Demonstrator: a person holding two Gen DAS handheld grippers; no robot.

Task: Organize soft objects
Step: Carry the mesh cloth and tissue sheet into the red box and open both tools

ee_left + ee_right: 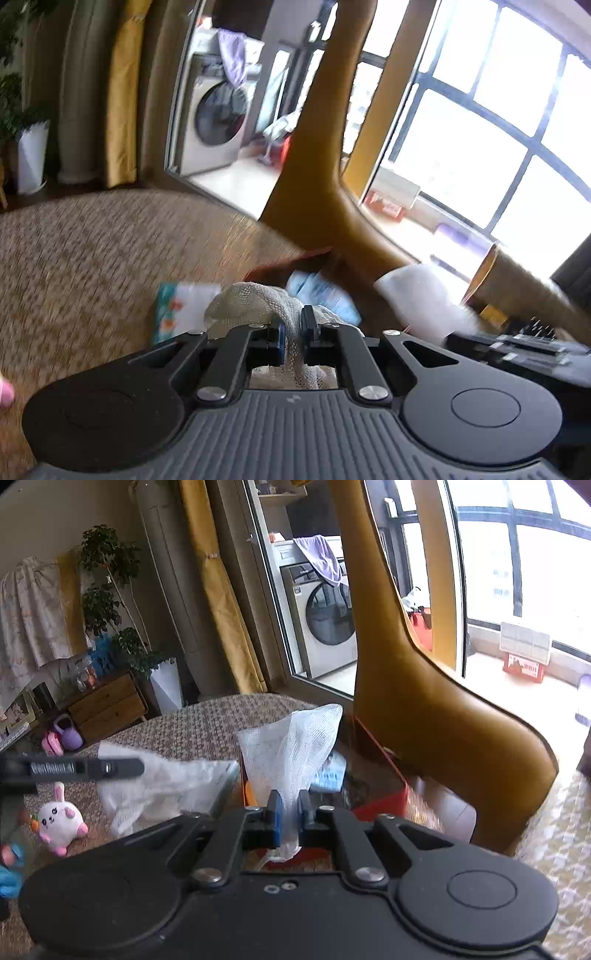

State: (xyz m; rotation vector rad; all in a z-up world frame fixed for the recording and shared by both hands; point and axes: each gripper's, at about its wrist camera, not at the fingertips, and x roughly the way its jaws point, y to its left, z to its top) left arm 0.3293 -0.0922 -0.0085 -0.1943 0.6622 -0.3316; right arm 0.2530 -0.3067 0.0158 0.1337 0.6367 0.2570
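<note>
Both tools pinch white mesh cloth: left tool (pixel 293 330), right tool (pixel 290 814); only right view shows bunny plush (pixel 61 821).

1. A cream mesh cloth (pixel 255 301) is pinched between the left fingers (pixel 277 334), bunched ahead of them
2. A white mesh cloth (pixel 295 746) is gripped between the right fingers (pixel 275 812), standing upright beyond them
3. A pink-and-white plush bunny (pixel 61 819) is seen far left of the right fingers
</note>
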